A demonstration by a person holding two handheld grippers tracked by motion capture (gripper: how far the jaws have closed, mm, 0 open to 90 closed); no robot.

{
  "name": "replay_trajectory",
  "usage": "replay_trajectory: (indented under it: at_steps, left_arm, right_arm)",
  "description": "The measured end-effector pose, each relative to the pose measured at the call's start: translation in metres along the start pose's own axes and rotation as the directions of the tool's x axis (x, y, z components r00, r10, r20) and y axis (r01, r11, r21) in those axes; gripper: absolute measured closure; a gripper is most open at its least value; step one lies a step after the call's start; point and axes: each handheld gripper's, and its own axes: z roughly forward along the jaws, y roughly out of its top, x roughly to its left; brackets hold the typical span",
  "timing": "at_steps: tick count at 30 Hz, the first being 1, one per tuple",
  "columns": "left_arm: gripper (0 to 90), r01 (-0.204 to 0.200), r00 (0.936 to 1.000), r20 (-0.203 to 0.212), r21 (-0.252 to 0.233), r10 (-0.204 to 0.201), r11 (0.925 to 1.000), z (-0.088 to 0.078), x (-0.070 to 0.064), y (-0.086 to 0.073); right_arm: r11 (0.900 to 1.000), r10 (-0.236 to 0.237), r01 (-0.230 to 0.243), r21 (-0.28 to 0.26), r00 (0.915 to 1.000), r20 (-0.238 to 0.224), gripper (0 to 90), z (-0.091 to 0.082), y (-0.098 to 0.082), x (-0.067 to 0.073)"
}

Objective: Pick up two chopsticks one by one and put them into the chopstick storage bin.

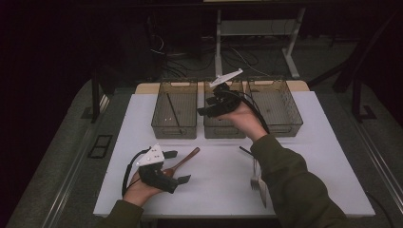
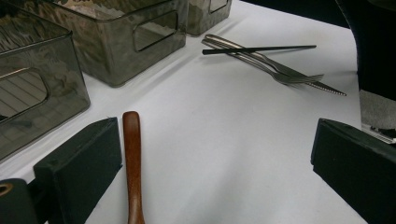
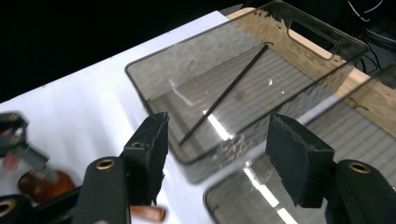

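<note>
Wooden spoon (image 2: pixel 133 163) lies on the surface (image 2: pixel 224 140) between the spread jaws of the left gripper (image 1: pixel 177 166), seemingly untouched. The right gripper (image 3: pixel 215 154), jaws parted and empty, hangs over the bins (image 3: pixel 261 70).

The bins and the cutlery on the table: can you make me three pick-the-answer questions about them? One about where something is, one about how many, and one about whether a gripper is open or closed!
1. Where is the thin black stick?
A. In the left bin
B. In the right bin
C. On the floor

2. How many clear bins stand in a row at the far side of the table?
A. Two
B. Three
C. Five

3. How are the left gripper jaws?
A. Shut on the fork
B. Shut on the wooden spoon
C. Open, holding nothing

Answers:
1. A, the stick lies slanted on the floor of the left bin.
2. B, the left bin, middle bin and right bin stand side by side.
3. C, the jaws stand wide apart, and the wooden spoon lies beside one jaw, unpinched.
</note>
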Motion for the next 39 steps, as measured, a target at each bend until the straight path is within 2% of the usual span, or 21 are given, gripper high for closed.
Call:
replay_trajectory:
  at_steps: [1,6,8,15,17,18,21,26,28,31,39]
  left_arm:
    - [1.0,0.0,1.0,-0.002,-0.001,0.0,1.0,0.0,0.0,0.0]
    - [1.0,-0.005,1.0,-0.001,0.003,0.005,1.0,0.0,0.0,0.0]
    - [1.0,-0.002,1.0,-0.001,0.001,0.002,1.0,0.001,-0.001,0.0]
    - [0.9,0.001,1.0,-0.005,0.003,-0.001,1.0,0.001,0.0,-0.001]
    - [0.9,0.003,1.0,-0.007,0.002,-0.003,1.0,0.001,-0.001,-0.001]
    - [0.9,0.003,1.0,-0.008,0.003,-0.003,1.0,0.001,0.0,-0.001]
    - [0.0,0.005,0.9999,-0.011,0.005,-0.005,1.0,0.001,0.0,-0.001]
    - [0.0,0.015,0.9997,-0.017,0.001,-0.015,0.9999,0.001,0.0,-0.001]
    - [0.0,0.015,0.9997,-0.018,0.001,-0.015,0.9999,0.002,-0.001,-0.001]
    - [0.0,0.014,0.9997,-0.019,0.002,-0.014,0.9999,0.002,-0.001,-0.001]
    - [0.0,0.015,0.9995,-0.026,0.004,-0.015,0.9999,0.003,-0.002,-0.001]
  right_arm:
    - [1.0,-0.004,0.004,-0.006,1.0,-0.002,37.9,-0.009,-0.006,-0.001]
    - [1.0,-0.017,0.016,-0.01,0.9998,-0.015,37.4,-0.025,-0.02,0.0]
    - [1.0,-0.022,0.021,-0.019,0.9995,-0.025,37.5,-0.036,-0.03,-0.001]
    - [0.999,-0.016,0.015,-0.049,0.9993,-0.033,36.7,-0.056,-0.053,-0.004]
    - [0.998,0.002,-0.005,-0.064,0.9993,-0.038,36.0,-0.065,-0.065,-0.006]
    - [0.998,0.002,-0.005,-0.064,0.9993,-0.038,36.0,-0.065,-0.065,-0.006]
    - [0.997,0.01,-0.014,-0.071,0.999,-0.044,35.9,-0.075,-0.082,-0.009]
    - [0.997,0.023,-0.025,-0.076,0.9991,-0.037,35.7,-0.083,-0.098,-0.012]
    - [0.997,0.03,-0.031,-0.074,0.9993,-0.021,33.5,-0.089,-0.11,-0.013]
    - [0.997,0.032,-0.033,-0.075,0.9994,-0.011,32.6,-0.093,-0.117,-0.014]
    - [0.997,0.047,-0.048,-0.065,0.9987,-0.019,31.1,-0.107,-0.146,-0.014]
